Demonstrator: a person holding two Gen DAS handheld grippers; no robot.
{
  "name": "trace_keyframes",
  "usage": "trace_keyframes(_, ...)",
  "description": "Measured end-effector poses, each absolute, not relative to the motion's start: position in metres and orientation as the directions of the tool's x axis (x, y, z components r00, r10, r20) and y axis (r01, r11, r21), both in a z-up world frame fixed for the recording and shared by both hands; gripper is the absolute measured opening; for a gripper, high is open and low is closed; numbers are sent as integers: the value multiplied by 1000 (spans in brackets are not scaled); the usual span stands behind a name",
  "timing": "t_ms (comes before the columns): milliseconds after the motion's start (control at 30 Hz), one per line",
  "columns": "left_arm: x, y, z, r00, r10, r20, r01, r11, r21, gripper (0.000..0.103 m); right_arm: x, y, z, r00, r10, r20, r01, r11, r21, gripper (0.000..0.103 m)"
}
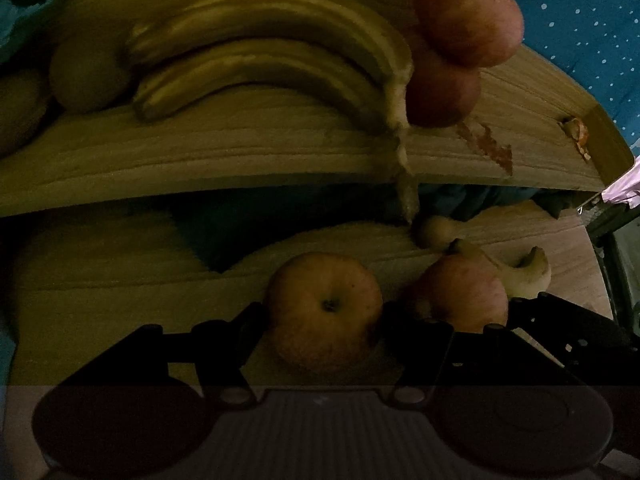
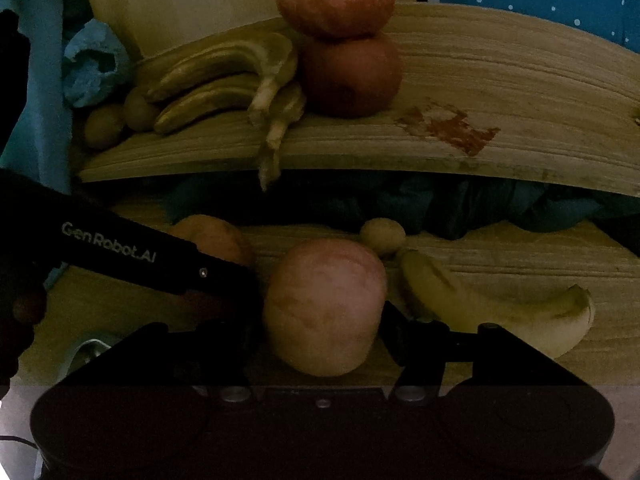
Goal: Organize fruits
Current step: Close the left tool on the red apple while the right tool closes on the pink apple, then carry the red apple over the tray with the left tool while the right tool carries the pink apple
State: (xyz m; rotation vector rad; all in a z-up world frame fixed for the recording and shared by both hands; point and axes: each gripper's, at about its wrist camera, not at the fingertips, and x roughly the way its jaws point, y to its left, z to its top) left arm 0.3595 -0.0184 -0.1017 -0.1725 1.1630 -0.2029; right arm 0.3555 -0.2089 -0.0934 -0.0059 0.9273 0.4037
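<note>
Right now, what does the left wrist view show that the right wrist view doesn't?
Only the left wrist view shows the stem dimple of the apple between the left gripper fingers, and the shelf's right end with an orange scrap. Only the right wrist view shows crumpled blue cloth and the left gripper's GenRobot.AI lettering. Both show the banana bunch beside two stacked apples on the upper shelf, and the loose banana below.

On the upper shelf (image 2: 500, 80), a banana bunch (image 2: 216, 80) lies left of two stacked apples (image 2: 344, 40); on the lower board (image 2: 520, 256) in front, an apple (image 2: 324, 308) sits between the right gripper's fingers (image 2: 324, 344), a banana (image 2: 480, 312) to its right
</note>
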Motion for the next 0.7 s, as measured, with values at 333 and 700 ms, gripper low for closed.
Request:
trace_keyframes(333,340,-12,-97,386,-243,-890,45,968,-245,68,340,-214,-79,558,341,-756,-348,924,160,60)
trace_keyframes(700,318,-15,-82,421,-247,-873,55,967,-247,68,319,-213,-66,587,342,-733,-345,926,155,60)
